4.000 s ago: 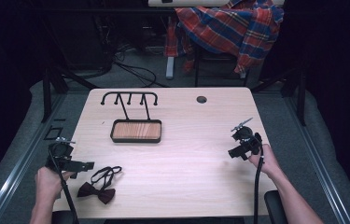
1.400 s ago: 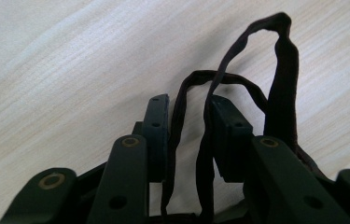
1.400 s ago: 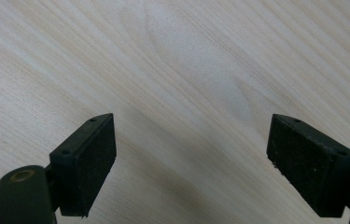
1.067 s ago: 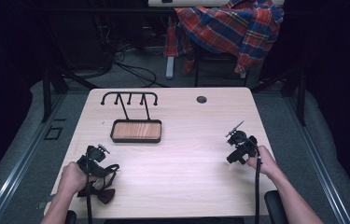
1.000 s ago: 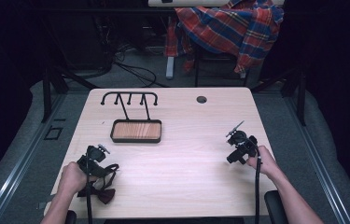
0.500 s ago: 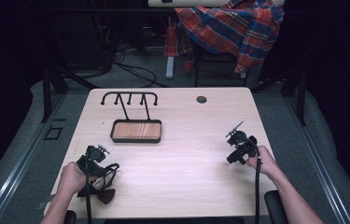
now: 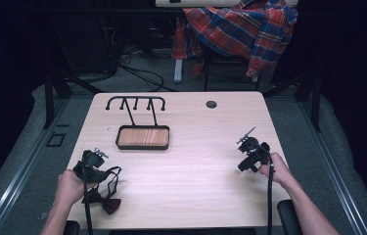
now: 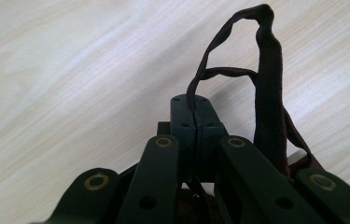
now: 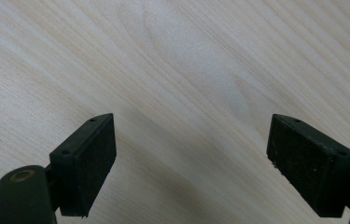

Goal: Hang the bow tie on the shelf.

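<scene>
**Strap pinched, bow tie on table**

Left gripper (image 8: 193, 116) is clamped on the bow tie (image 7: 103, 200) strap, near-left of the wooden tray (image 7: 142, 137). Right gripper (image 9: 191, 163) is held wide, empty, well right of the tray. The thin strap could slip out if lifted quickly.

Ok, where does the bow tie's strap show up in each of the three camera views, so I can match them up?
High view: the strap loops by the left gripper, near the table's front left corner, above the bow tie.
Left gripper view: the strap rises right of centre, one thin run pinched between the shut jaws.
Right gripper view: bare wood between open jaws; no strap here.
Shared landmark: the pale wood-grain table.
</scene>
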